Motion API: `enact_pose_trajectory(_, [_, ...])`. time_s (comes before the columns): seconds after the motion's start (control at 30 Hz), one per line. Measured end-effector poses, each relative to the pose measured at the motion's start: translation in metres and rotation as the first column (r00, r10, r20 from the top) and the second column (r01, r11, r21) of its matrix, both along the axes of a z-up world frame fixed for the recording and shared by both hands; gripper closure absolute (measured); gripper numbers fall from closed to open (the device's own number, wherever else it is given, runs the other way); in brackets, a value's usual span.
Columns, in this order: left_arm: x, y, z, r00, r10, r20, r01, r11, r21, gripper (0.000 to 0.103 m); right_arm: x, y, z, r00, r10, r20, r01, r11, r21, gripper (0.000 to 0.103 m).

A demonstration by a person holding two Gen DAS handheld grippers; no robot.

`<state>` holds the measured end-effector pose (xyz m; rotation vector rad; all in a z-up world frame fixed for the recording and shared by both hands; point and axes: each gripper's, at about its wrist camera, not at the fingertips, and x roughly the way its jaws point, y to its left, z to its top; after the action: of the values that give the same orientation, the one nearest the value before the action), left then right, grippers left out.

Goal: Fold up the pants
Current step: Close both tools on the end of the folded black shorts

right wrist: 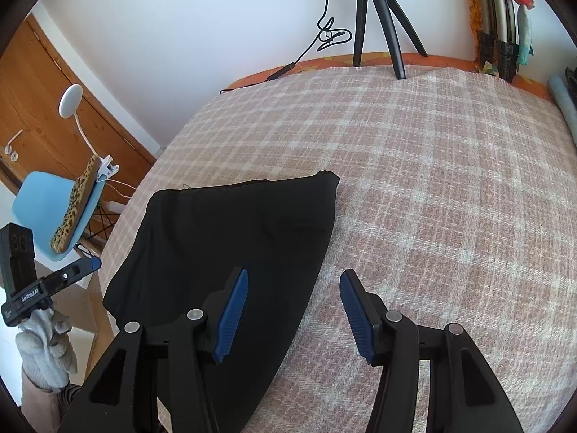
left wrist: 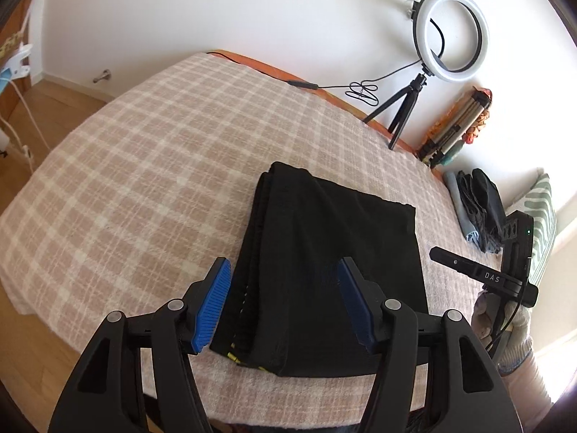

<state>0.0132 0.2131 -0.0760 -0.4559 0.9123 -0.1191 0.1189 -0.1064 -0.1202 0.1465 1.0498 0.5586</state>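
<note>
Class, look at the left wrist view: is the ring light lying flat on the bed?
No. The ring light stands upright on a small black tripod at the bed's far edge, against the wall.

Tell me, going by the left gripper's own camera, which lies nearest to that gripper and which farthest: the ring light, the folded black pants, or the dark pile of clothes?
1. Folded black pants: on the plaid blanket, right in front of the open left gripper.
2. Dark pile of clothes: off to the right, near the bed's edge.
3. Ring light: far right, on its tripod by the wall.
</note>
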Motion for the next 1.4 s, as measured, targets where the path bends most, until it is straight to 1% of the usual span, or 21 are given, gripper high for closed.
enact_pose_trajectory(0.13, [0.037,-0.003,-0.007,0.994,-0.101,-0.052,0.101,0.995,-0.01,0.039,0.0,-0.009,-0.003,1.0,-0.007,-0.009,0.008,1.0,0.019,0.047])
enact_pose_trajectory(0.17, [0.044,-0.003,-0.007,0.991,-0.123,-0.058,0.123,0.992,0.002,0.039,0.0,-0.013,-0.002,1.0,-0.009,-0.004,0.009,1.0,0.023,0.047])
enact_pose_trajectory(0.27, [0.06,-0.004,-0.008,0.985,-0.159,-0.066,0.164,0.984,0.074,0.039,0.0,-0.015,0.002,1.0,0.002,0.019,-0.002,1.0,0.007,0.047])
enact_pose_trajectory(0.37, [0.072,-0.004,-0.01,0.978,-0.199,-0.062,0.204,0.974,0.093,0.039,0.002,-0.012,0.004,0.999,0.014,0.048,-0.013,1.0,-0.017,0.047])
enact_pose_trajectory(0.4, [0.077,-0.005,-0.012,0.976,-0.207,-0.065,0.213,0.971,0.106,0.039,0.004,-0.011,0.004,0.998,0.011,0.054,-0.01,1.0,-0.021,0.045])
enact_pose_trajectory(0.43, [0.081,-0.005,-0.014,0.974,-0.215,-0.066,0.222,0.969,0.112,0.039,0.006,-0.01,0.004,0.999,0.007,0.054,-0.006,1.0,-0.022,0.041])
enact_pose_trajectory(0.47, [0.086,-0.006,-0.017,0.972,-0.226,-0.069,0.233,0.966,0.112,0.039,0.009,-0.009,0.003,0.999,0.004,0.051,-0.003,1.0,-0.017,0.032])
enact_pose_trajectory(0.5, [0.092,-0.007,-0.021,0.969,-0.236,-0.075,0.243,0.964,0.107,0.039,0.013,-0.008,0.002,0.999,0.004,0.047,-0.003,1.0,-0.009,0.028])
enact_pose_trajectory(0.6, [0.111,-0.009,-0.033,0.96,-0.26,-0.102,0.27,0.957,0.103,0.039,0.028,0.003,-0.002,1.0,0.011,0.023,-0.011,1.0,0.0,0.028])
enact_pose_trajectory(0.67, [0.12,-0.011,-0.039,0.954,-0.282,-0.1,0.292,0.95,0.107,0.039,0.037,0.005,-0.007,1.0,0.021,0.006,-0.021,1.0,0.004,0.028])
enact_pose_trajectory(0.73, [0.128,-0.014,-0.045,0.945,-0.31,-0.102,0.319,0.944,0.087,0.039,0.045,0.006,-0.013,1.0,0.027,-0.01,-0.027,1.0,-0.002,0.028])
enact_pose_trajectory(0.8, [0.132,-0.017,-0.051,0.936,-0.335,-0.113,0.345,0.935,0.086,0.039,0.052,0.007,-0.018,0.999,0.036,-0.022,-0.036,0.999,0.007,0.028])
enact_pose_trajectory(0.83, [0.132,-0.02,-0.052,0.932,-0.348,-0.097,0.357,0.928,0.102,0.039,0.054,0.008,-0.02,0.999,0.04,-0.021,-0.04,0.999,0.01,0.028])
enact_pose_trajectory(0.93, [0.131,-0.026,-0.052,0.92,-0.383,-0.08,0.391,0.909,0.144,0.038,0.057,0.011,-0.02,0.998,0.063,0.007,-0.063,0.998,0.012,0.028])
enact_pose_trajectory(1.03, [0.132,-0.029,-0.052,0.912,-0.403,-0.071,0.409,0.896,0.17,0.038,0.059,0.014,-0.022,0.996,0.089,0.028,-0.089,0.996,0.018,0.025])
enact_pose_trajectory(1.13, [0.134,-0.035,-0.053,0.905,-0.419,-0.074,0.425,0.88,0.213,0.038,0.056,0.021,-0.022,0.992,0.111,0.054,-0.111,0.994,-0.005,0.025])
enact_pose_trajectory(1.2, [0.137,-0.036,-0.052,0.906,-0.417,-0.078,0.423,0.879,0.219,0.038,0.056,0.024,-0.022,0.991,0.122,0.058,-0.121,0.993,-0.012,0.025])
enact_pose_trajectory(1.23, [0.138,-0.034,-0.052,0.908,-0.413,-0.074,0.419,0.884,0.208,0.036,0.057,0.027,-0.022,0.99,0.127,0.055,-0.127,0.992,-0.012,0.025])
enact_pose_trajectory(1.3, [0.143,-0.033,-0.054,0.911,-0.407,-0.064,0.411,0.893,0.184,0.035,0.06,0.03,-0.023,0.989,0.139,0.051,-0.139,0.99,-0.009,0.025])
enact_pose_trajectory(1.33, [0.145,-0.033,-0.054,0.91,-0.41,-0.059,0.414,0.892,0.181,0.033,0.061,0.026,-0.023,0.988,0.144,0.053,-0.144,0.99,-0.008,0.025])
enact_pose_trajectory(1.4, [0.146,-0.037,-0.055,0.902,-0.428,-0.061,0.431,0.88,0.201,0.033,0.061,0.029,-0.024,0.986,0.152,0.061,-0.152,0.988,-0.006,0.025])
